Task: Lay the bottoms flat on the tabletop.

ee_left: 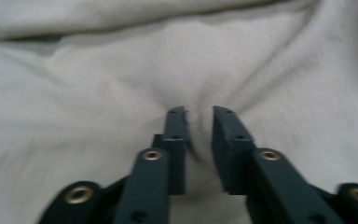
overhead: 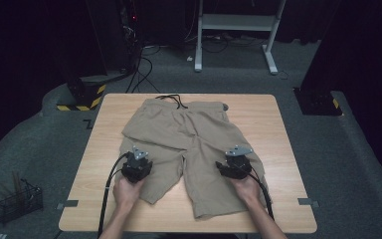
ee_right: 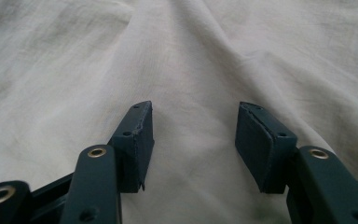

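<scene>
High view: pair of khaki cotton shorts spread flat on a pale wooden table, long axis running from far edge to near edge, waistband with black drawstring pointing away from the person, both leg openings pointing toward the near edge. Left leg shorter-looking, hem folded or bunched; right leg reaching closer to the table's near edge.

Left gripper resting on the left leg, right gripper on the right leg, each held by a hand from below.

Left gripper view: left gripper narrowed onto a raised pleat of cloth, jaws nearly together, fabric pinched between them.

Right gripper view: right gripper spread wide above smooth, lightly creased cloth, nothing pressed between the jaws
</scene>
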Demonstrator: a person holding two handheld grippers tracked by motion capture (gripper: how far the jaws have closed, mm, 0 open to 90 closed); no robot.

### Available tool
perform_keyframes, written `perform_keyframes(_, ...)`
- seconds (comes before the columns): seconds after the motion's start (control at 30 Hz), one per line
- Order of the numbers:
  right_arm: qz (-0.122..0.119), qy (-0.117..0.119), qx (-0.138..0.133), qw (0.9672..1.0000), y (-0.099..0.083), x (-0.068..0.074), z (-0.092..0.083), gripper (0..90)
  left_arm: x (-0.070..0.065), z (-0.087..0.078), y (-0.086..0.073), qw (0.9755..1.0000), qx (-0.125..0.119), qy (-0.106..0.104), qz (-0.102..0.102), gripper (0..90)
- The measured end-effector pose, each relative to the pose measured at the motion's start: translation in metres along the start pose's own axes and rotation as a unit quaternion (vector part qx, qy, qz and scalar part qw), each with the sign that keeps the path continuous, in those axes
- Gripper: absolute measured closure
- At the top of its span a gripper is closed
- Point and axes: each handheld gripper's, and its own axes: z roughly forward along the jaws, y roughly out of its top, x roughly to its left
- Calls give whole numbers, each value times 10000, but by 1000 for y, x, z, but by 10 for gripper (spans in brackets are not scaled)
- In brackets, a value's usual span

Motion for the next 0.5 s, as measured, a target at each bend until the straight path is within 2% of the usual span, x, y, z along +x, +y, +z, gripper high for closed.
perform_keyframes(0.1,0,5,-16,10000,-2,0,-2,468,0,-14,-12,9999,125,-62,-8,847)
perform_keyframes(0.13,0,5,-16,10000,-2,0,-2,468,0,-14,-12,9999,125,-62,-8,862)
perform_keyframes(0.23,14,-1,-21,10000,-2,0,-2,467,-3,-32,-28,9994,260,-212,61,868)
perform_keyframes(0.27,13,-7,-22,10000,-2,0,-2,466,-3,-32,-28,9994,260,-212,61,866)
perform_keyframes(0.3,-4,-16,-28,10000,-2,0,-2,466,-3,-41,-35,9995,179,-260,54,841)
perform_keyframes(0.33,2,-17,-27,10000,-2,0,-2,466,0,-43,-35,9997,96,-239,-10,784)
perform_keyframes(0.37,3,-15,-28,10000,-2,0,-2,466,4,-46,-34,9998,-16,-172,-116,710)
perform_keyframes(0.4,2,-15,-28,10000,-2,0,-2,466,11,-46,-31,9993,-148,-84,-331,650)
perform_keyframes(0.43,3,-15,-27,10000,-2,0,-2,466,17,-46,-27,9987,-235,15,-456,588)
perform_keyframes(0.47,3,-15,-27,10000,-2,0,-2,466,17,-46,-27,9987,-235,15,-456,540)
perform_keyframes(0.5,-2,-18,-28,10000,-2,0,-2,466,27,-41,-17,9976,-291,230,-580,502)
